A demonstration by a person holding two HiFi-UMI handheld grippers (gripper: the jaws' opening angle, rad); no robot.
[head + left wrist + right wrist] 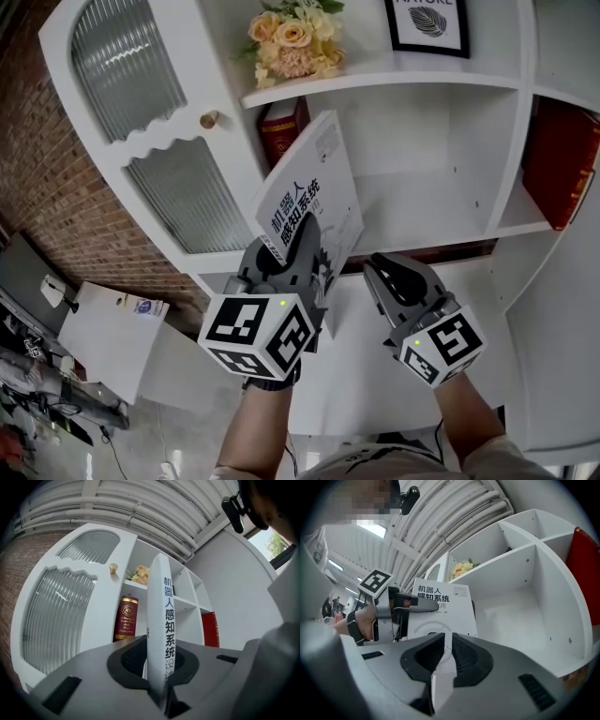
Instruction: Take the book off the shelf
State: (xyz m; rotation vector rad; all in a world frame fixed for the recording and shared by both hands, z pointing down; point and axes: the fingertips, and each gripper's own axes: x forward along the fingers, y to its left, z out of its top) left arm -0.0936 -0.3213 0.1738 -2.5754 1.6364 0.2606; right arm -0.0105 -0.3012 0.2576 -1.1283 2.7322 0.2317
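Note:
A white book [314,202] with dark Chinese print is tilted in front of the white shelf unit [424,79], clear of its compartments. My left gripper [296,246] is shut on the book's lower part. In the left gripper view the book's spine [161,620] stands upright between the jaws of that gripper [159,670]. My right gripper [389,272] hangs to the right of the book and a little below it, shut with nothing in it. The right gripper view shows its jaws [447,644] nearly touching, with the book's cover [440,606] and the left gripper [408,604] beyond them.
A dark red book [281,131] leans in the compartment behind the white one. A red book [562,164] stands in the right compartment. Flowers [295,37] and a framed picture [428,23] sit on the upper shelf. A ribbed-glass cabinet door [141,94] with a knob [209,119] is at left.

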